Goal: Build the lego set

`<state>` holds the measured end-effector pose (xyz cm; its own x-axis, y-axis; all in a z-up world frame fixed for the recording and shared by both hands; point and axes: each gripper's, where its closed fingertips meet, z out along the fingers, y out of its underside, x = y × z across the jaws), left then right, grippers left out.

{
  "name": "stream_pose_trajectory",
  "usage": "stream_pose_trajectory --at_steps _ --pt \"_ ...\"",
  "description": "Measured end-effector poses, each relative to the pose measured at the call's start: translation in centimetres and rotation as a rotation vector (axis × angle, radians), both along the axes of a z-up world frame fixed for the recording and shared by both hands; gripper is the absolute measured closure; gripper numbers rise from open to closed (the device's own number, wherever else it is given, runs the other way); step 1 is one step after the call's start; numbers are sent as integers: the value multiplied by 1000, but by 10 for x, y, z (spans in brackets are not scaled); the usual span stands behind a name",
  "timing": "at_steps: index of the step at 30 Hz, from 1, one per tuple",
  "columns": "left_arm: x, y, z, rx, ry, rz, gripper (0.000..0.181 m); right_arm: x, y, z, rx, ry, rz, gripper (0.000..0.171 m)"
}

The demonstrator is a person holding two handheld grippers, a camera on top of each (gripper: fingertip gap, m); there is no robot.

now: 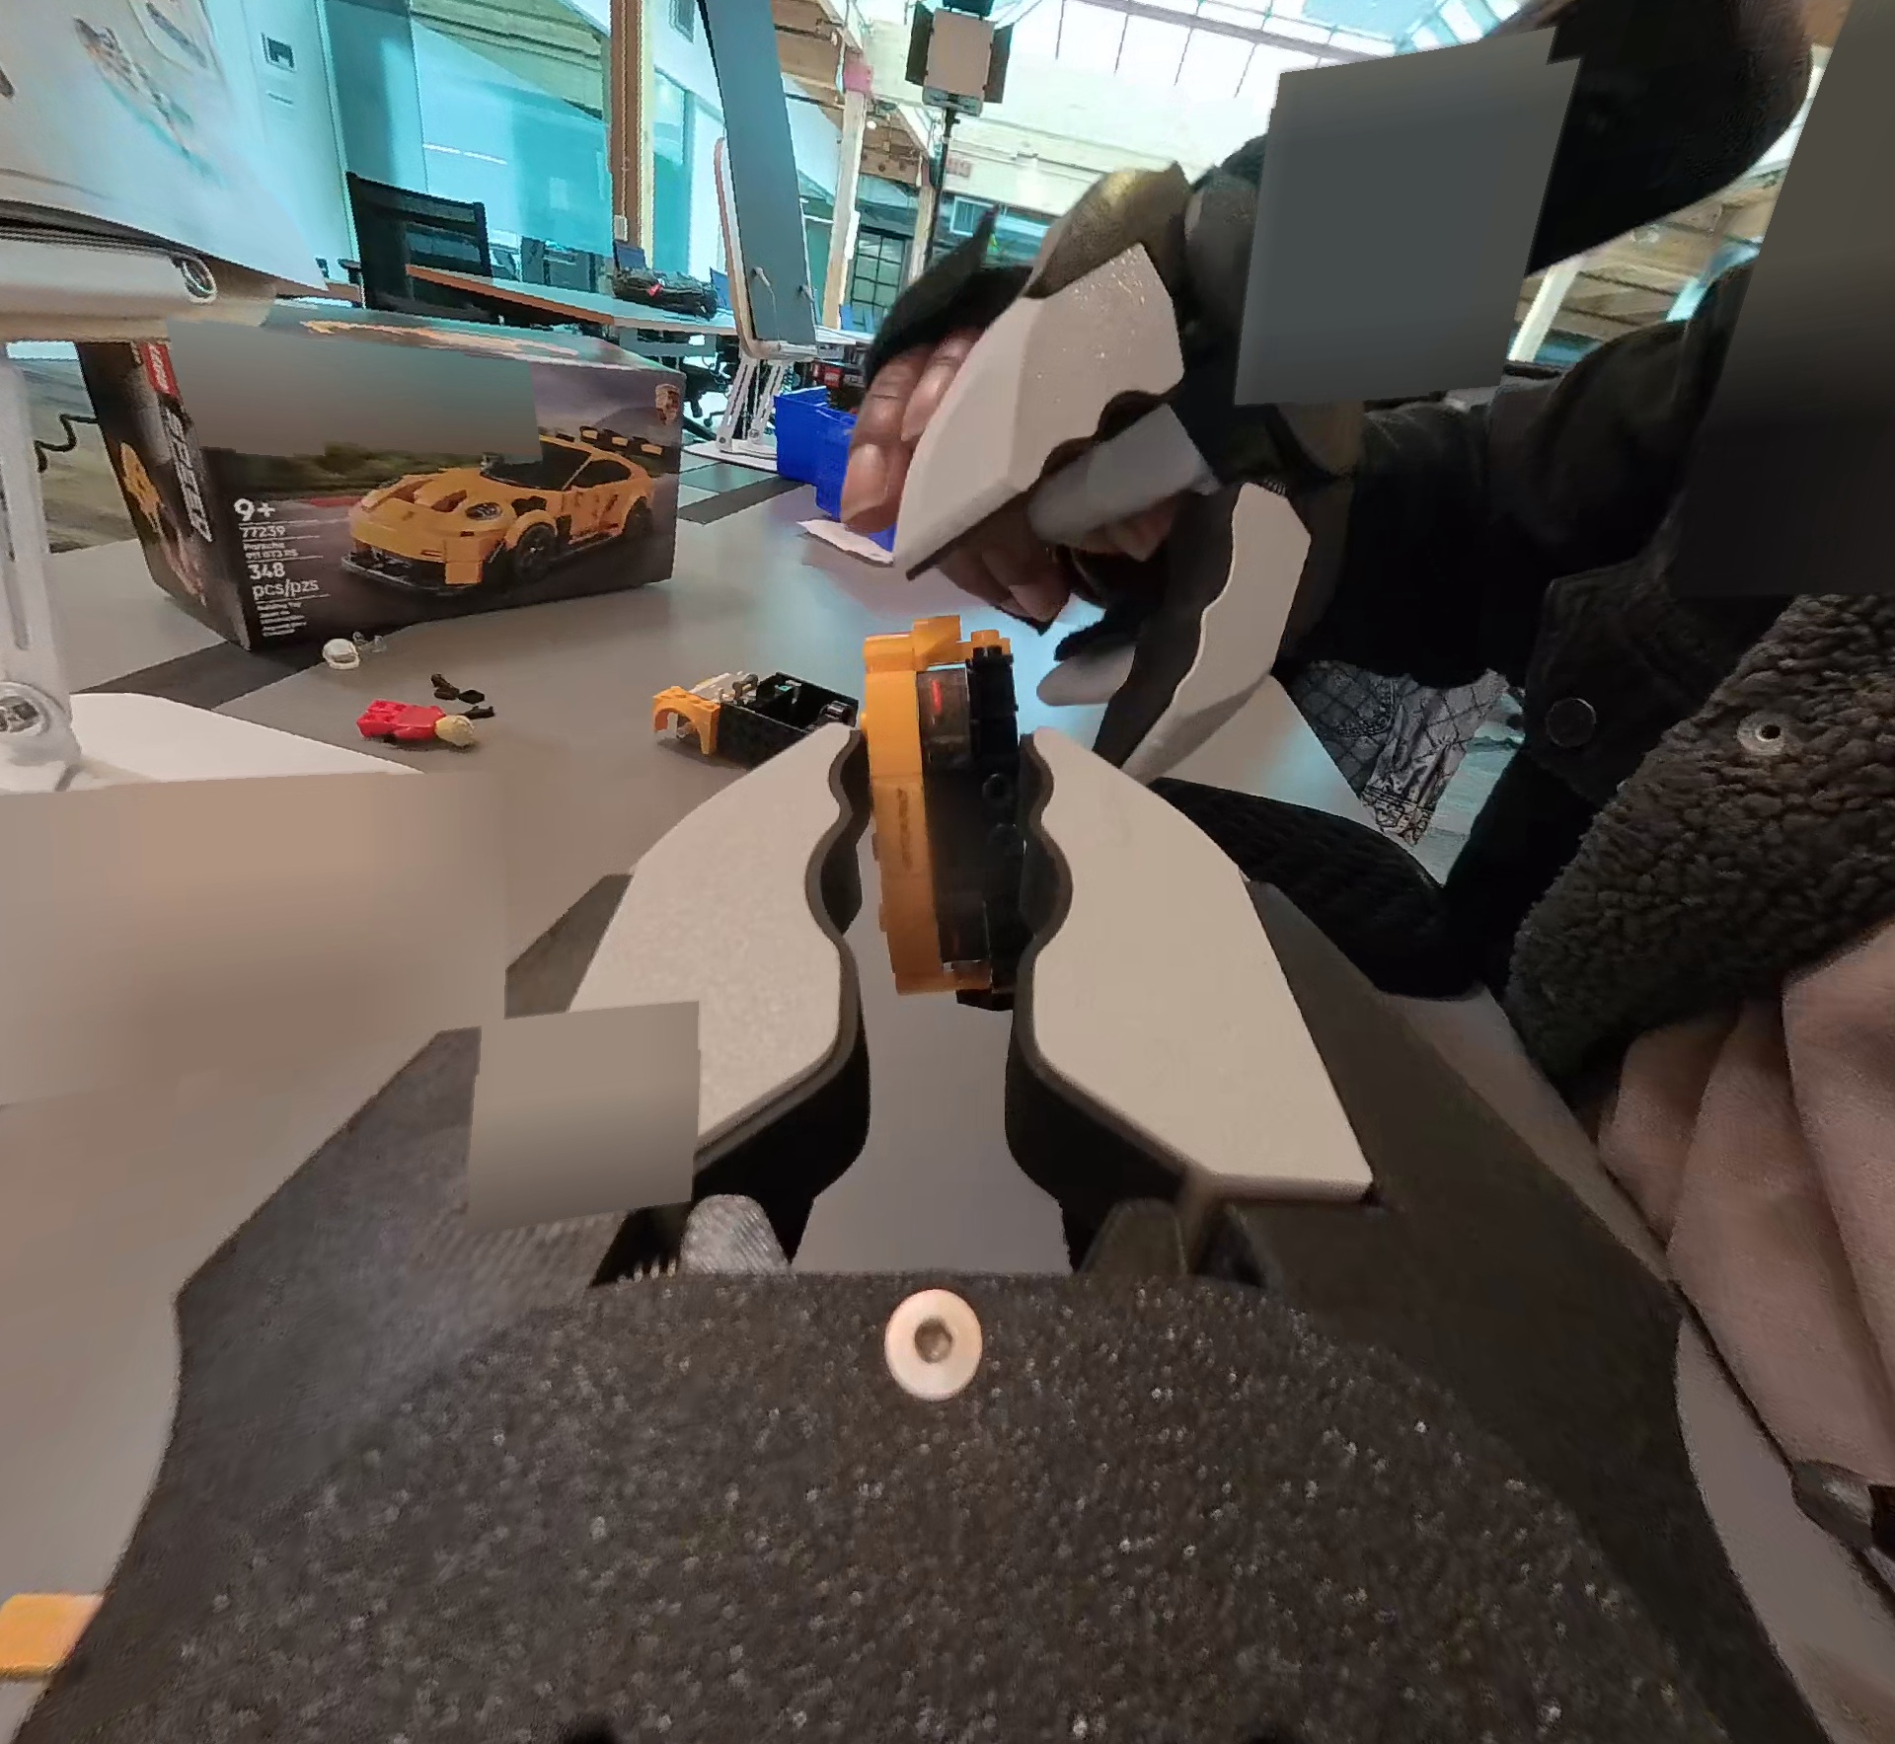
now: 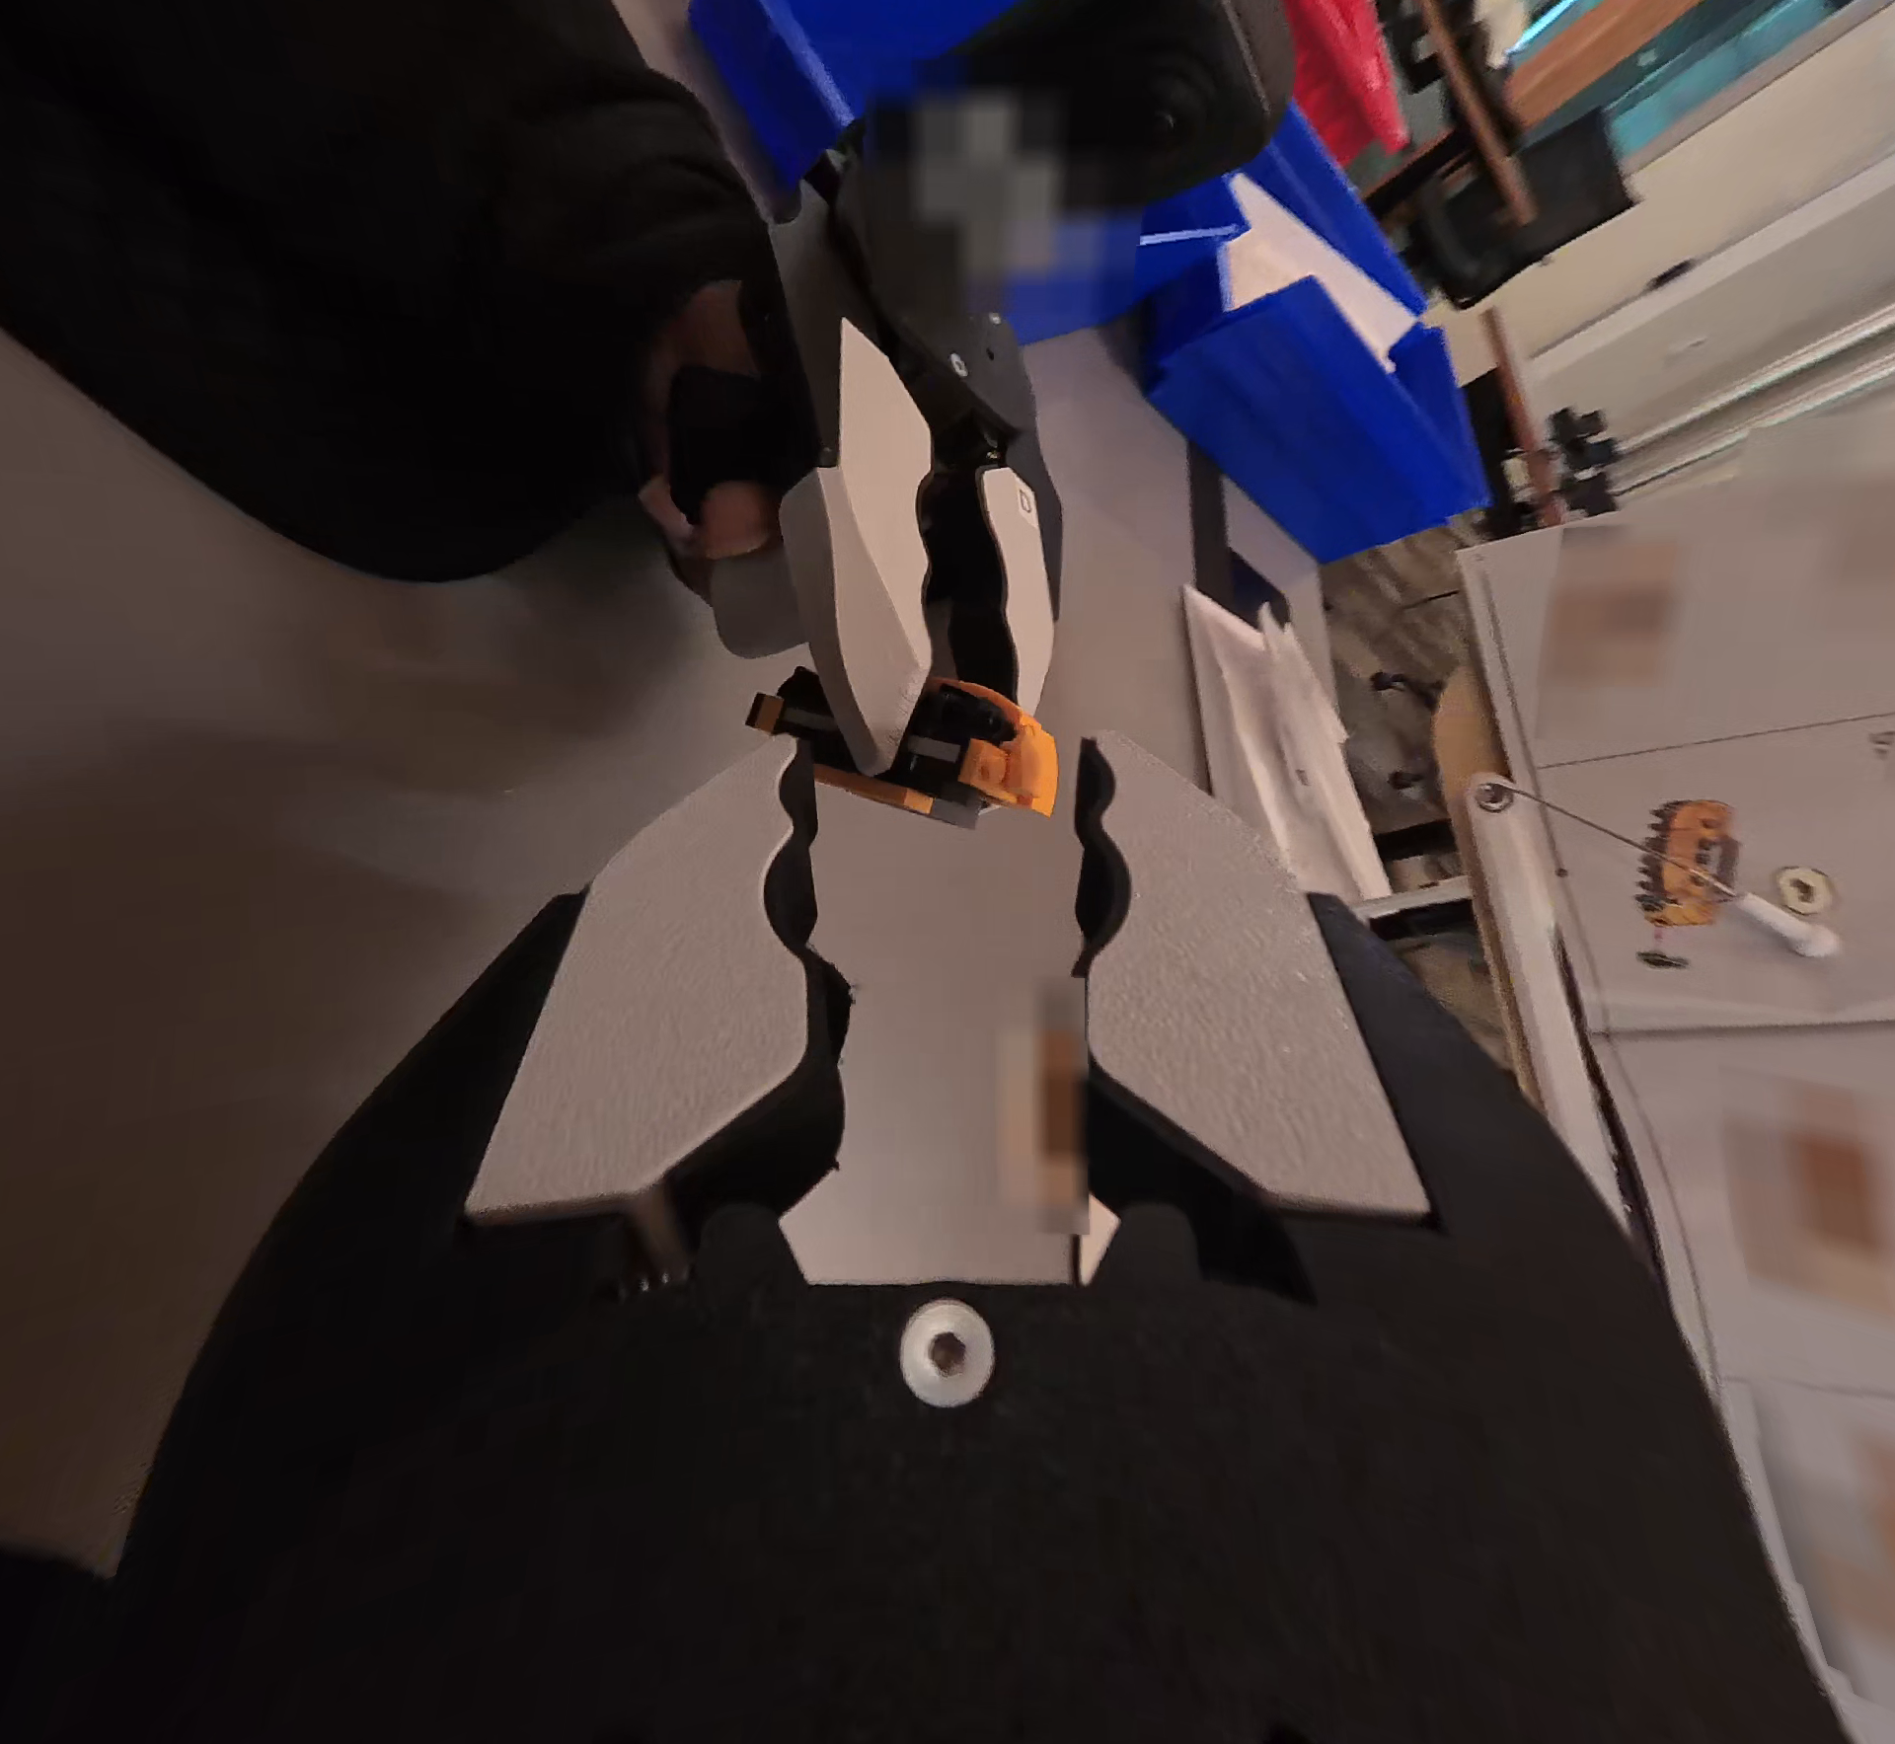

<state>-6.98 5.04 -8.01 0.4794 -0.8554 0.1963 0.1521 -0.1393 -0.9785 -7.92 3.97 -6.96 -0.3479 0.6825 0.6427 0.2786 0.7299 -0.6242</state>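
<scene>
My left gripper (image 1: pixel 938 751) is shut on an orange and black lego car section (image 1: pixel 902 833) and holds it on edge above the grey table (image 1: pixel 574 669). My right gripper (image 1: pixel 1025 669) is open just behind and to the right of that section, with its jaws wide apart. In the right wrist view my right gripper (image 2: pixel 943 762) is open and empty, its tips on either side of the car section (image 2: pixel 1015 762). The left gripper (image 2: pixel 943 721) comes down from above, clamped on the section. A second orange and black sub-assembly (image 1: pixel 749 715) lies on the table.
The lego box (image 1: pixel 410 485) stands at the back left. A red minifigure part (image 1: pixel 415 721), small black pieces (image 1: pixel 461 692) and a white piece (image 1: pixel 344 652) lie before it. Blue bins (image 2: pixel 1313 392), white paper (image 2: pixel 1272 721) and instruction pages (image 2: pixel 1692 874) are at the right. The tips of both grippers are at nearly the same place.
</scene>
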Motion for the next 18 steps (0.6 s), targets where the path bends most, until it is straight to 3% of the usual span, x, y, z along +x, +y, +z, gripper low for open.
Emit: stream_pose_trajectory --at_steps 18 --pt "-3 4 -1 -73 -38 -4 154 -4 7 -10 73 88 -90 128"
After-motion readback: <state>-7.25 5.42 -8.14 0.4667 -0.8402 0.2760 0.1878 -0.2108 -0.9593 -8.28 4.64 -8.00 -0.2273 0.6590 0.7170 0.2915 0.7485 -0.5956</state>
